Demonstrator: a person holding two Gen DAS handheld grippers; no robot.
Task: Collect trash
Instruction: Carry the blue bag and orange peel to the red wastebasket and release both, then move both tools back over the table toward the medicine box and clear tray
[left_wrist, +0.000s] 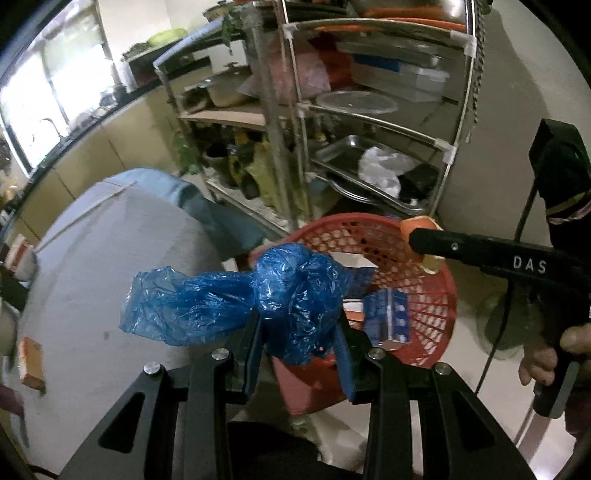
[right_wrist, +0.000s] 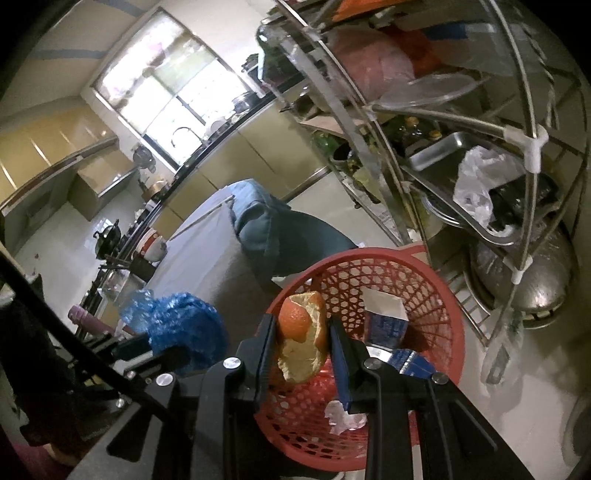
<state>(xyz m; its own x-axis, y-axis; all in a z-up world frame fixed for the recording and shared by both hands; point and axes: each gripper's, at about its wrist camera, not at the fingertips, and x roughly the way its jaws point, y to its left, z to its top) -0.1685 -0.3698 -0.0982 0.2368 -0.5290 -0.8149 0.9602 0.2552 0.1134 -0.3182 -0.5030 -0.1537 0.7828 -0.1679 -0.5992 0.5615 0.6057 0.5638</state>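
My left gripper (left_wrist: 299, 325) is shut on a crumpled blue plastic bag (left_wrist: 258, 295) and holds it at the near rim of a red mesh basket (left_wrist: 439, 295). My right gripper (right_wrist: 301, 328) is shut on an orange peel (right_wrist: 303, 339) and holds it above the same basket (right_wrist: 443, 332). The right gripper and its peel (left_wrist: 421, 227) also show in the left wrist view, over the basket's far rim. The blue bag also shows in the right wrist view (right_wrist: 184, 328), left of the basket. The basket holds blue cartons (right_wrist: 386, 325), white paper and a crumpled tissue (right_wrist: 343, 417).
A steel rack (left_wrist: 295, 110) with trays, lids and bags stands right behind the basket. A table with a pale cloth (left_wrist: 110, 258) lies to the left, with a small orange box (left_wrist: 31, 363) on it. A kitchen counter and window are farther left.
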